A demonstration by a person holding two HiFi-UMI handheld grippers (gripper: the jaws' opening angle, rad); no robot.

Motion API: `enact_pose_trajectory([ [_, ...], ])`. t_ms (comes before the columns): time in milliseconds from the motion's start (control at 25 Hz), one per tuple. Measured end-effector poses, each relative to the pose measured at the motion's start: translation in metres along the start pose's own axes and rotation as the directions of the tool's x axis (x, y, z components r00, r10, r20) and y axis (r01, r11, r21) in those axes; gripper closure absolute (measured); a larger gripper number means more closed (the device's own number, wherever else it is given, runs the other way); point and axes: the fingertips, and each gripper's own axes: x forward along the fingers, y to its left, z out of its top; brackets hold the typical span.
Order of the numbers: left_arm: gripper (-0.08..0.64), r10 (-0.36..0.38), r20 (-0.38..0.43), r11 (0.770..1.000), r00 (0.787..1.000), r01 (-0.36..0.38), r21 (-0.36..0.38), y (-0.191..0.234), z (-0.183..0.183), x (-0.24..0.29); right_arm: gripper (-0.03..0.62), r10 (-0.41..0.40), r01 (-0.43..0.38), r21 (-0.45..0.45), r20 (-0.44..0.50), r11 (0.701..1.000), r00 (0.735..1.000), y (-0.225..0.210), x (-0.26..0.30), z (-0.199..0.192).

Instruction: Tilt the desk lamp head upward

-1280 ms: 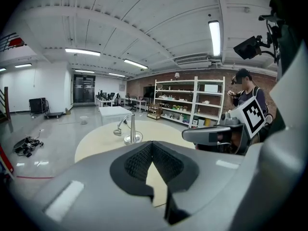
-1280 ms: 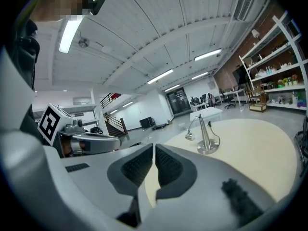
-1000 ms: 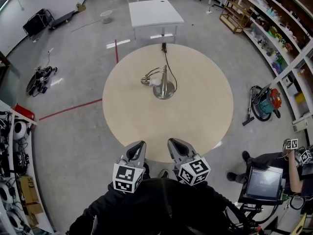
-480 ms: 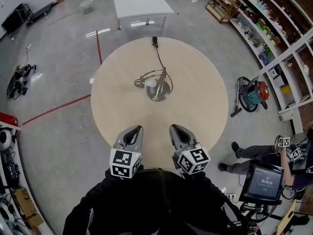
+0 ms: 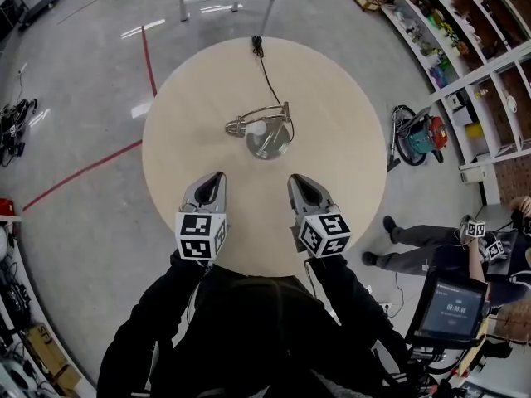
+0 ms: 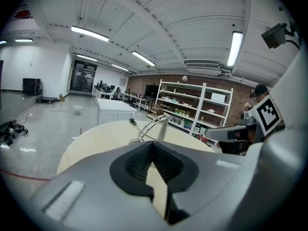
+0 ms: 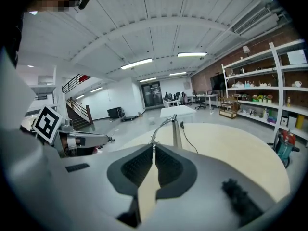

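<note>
Looking at the reach-in stage, I judge: nothing has been touched yet. The desk lamp stands near the middle of the round table, well ahead of both tools, its cord trailing off toward the far edge. Its head hangs low on the curved arm, out to the left of the base in the head view.

My left gripper hovers over the near part of the tabletop with its jaws pressed together and nothing between them. My right gripper sits beside it in the same way, pads meeting, empty. Both point roughly at the lamp, which shows straight beyond the tips in each gripper view.

Next, as I read it, I need to close the gap and part the jaws before arrival. The left one is better placed for the head; the right could steady the post or base so the lamp doesn't skid. Then the head wants a gentle upward turn at its joint.
</note>
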Motion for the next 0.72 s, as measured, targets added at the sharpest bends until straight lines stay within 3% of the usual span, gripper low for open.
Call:
enact_pose_trajectory([
  [280,0.538,0.106,0.007,0.991,0.994,-0.105,-0.086,0.024,-0.004,0.042,0.574,0.020,-0.020,0.000,-0.026,1.000,0.999,-0.032,0.046,-0.001],
  [480,0.492,0.145,-0.063,0.986,0.987,-0.150,-0.068,0.024,-0.012,0.096,0.523,0.058,-0.059,-0.031,-0.040,0.998,0.997,-0.067,0.092,-0.004],
  [720,0.424,0.144,-0.117,0.989,0.983,-0.148,-0.027,0.022,-0.014,0.109,0.485,0.084,-0.090,-0.075,-0.072,0.993,0.994,-0.057,0.117,-0.008],
])
